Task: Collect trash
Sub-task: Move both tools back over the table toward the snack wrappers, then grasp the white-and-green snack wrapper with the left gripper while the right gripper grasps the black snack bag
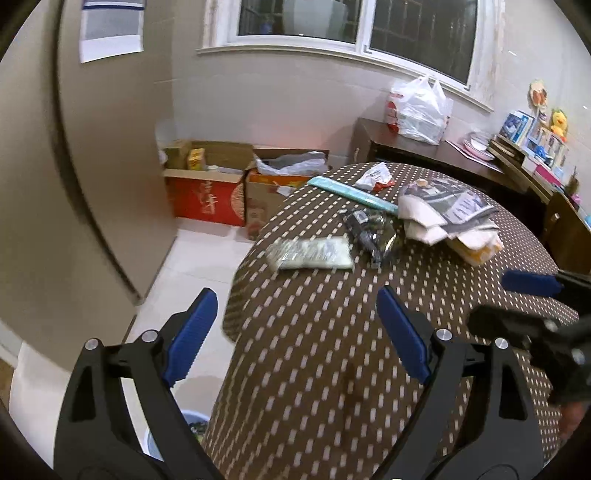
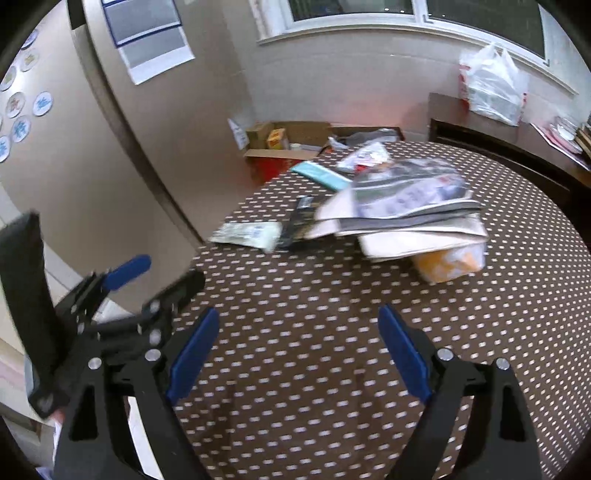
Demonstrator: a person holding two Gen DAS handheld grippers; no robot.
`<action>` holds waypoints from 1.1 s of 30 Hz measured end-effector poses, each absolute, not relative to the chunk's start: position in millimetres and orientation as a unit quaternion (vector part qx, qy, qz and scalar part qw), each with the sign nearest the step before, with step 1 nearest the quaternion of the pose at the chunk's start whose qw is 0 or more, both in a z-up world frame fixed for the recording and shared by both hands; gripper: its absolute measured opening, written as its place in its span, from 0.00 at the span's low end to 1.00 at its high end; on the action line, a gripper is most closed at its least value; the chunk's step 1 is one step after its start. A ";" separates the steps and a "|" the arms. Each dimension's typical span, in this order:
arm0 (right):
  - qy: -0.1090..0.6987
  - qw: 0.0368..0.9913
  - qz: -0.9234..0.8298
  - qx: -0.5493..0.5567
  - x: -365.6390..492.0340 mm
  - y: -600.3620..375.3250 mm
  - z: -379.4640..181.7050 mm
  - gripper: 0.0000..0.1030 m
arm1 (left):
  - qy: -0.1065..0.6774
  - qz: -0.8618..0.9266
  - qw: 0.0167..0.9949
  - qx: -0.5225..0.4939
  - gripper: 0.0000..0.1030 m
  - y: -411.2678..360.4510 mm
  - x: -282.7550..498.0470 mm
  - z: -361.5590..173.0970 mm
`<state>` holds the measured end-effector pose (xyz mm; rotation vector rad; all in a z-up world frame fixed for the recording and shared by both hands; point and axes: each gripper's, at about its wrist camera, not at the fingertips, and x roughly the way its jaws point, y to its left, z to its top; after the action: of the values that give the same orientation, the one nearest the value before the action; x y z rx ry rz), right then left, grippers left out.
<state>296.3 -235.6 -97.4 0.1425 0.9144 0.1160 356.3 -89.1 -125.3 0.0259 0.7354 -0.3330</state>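
Both the left gripper (image 1: 297, 302) and right gripper (image 2: 298, 325) are hanging wide apart and empty over the table (image 1: 332, 350), seemingly readying for the wrappers (image 1: 312, 254).

Both views are evenly and rather softly lit by indoor light, with a warm cast on the beige walls; the window (image 1: 354, 22) above the table (image 1: 332, 350) is dark and adds no light. Shadows are faint, only thin ones under the papers (image 1: 447, 210) lying on the table. Fisheye distortion bends the wall edges and the window sill into curves, and black vignette fills the corners. Motion blur smears both pictures, more in the right wrist view, where the papers (image 2: 410, 206) and the print on them are unreadable. A pale pinkish glow sits on the wall beyond the table, below the window.
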 end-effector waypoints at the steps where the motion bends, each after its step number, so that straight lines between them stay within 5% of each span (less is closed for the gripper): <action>1: 0.444 0.892 0.051 0.071 298.6 -240.0 -99.7 0.84 | 0.363 -0.165 0.917 0.013 0.84 -92.3 363.6 -127.9; 7: 0.457 0.885 0.041 0.078 314.7 -250.3 -111.0 0.84 | 0.400 -0.162 0.902 0.007 0.84 -105.7 407.4 -145.9; 9: 0.460 0.884 0.041 0.075 318.2 -249.4 -114.6 0.84 | 0.419 -0.164 0.893 0.008 0.70 -108.8 416.4 -151.4; 11: 0.463 0.882 0.042 0.075 324.9 -249.8 -117.8 0.84 | 0.414 -0.155 0.897 0.026 0.41 -111.0 418.9 -151.8; 17: 0.461 0.883 0.048 0.070 339.6 -237.7 -122.9 0.84 | 0.408 -0.156 0.899 0.031 0.27 -104.3 418.2 -150.5; 31: 0.457 0.889 -0.003 0.018 401.6 -199.4 -141.2 0.83 | 0.386 -0.151 0.910 0.004 0.18 -72.3 397.1 -132.0; 33: 0.453 0.892 -0.013 0.011 405.3 -200.7 -145.9 0.65 | 0.385 -0.151 0.910 0.005 0.18 -71.0 395.2 -130.6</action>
<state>405.3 -200.7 -145.9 0.0225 0.9396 -0.0269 395.2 -71.0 -130.6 0.0113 0.7945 -0.3113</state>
